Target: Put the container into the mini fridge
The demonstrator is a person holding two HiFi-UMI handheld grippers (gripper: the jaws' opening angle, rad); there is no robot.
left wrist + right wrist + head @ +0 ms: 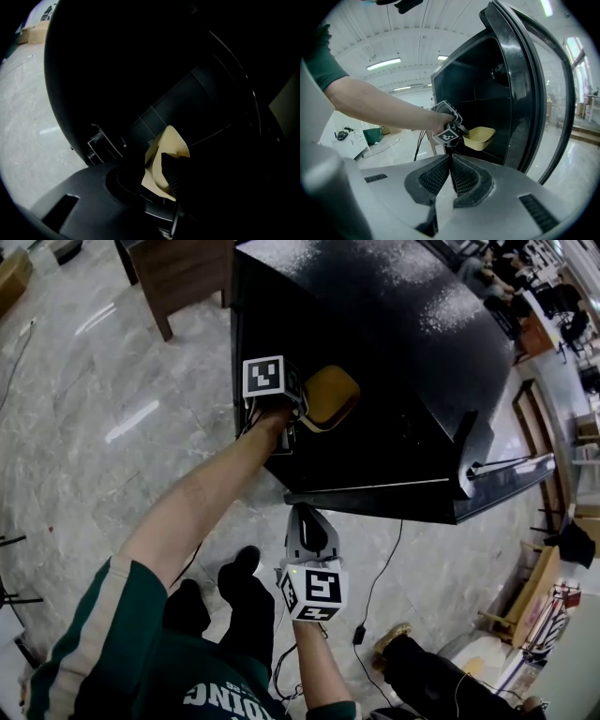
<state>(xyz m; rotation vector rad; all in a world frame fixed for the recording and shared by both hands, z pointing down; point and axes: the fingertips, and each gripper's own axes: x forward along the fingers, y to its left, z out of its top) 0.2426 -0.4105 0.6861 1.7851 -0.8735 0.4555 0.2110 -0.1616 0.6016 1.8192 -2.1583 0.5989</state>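
Observation:
The black mini fridge [375, 315] stands with its door [506, 474] swung open. A yellow container [330, 397] sits at the front of the fridge's shelf [497, 149], inside the opening. My left gripper [305, 409] is at the container's near rim and looks open, with the rim between its fingers. In the dark left gripper view the container [171, 143] shows pale around one black finger [172, 169]. The right gripper view shows the container [479, 137] resting level, with the left gripper [459, 131] beside it. My right gripper [307, 519] hangs below the door, shut and empty.
The open glass door [534, 93] juts out at the right of the opening. A black cable with a plug [359, 634] trails on the marble floor below the fridge. A wooden table leg [159, 296] stands at the far left. Chairs [525, 606] stand at the lower right.

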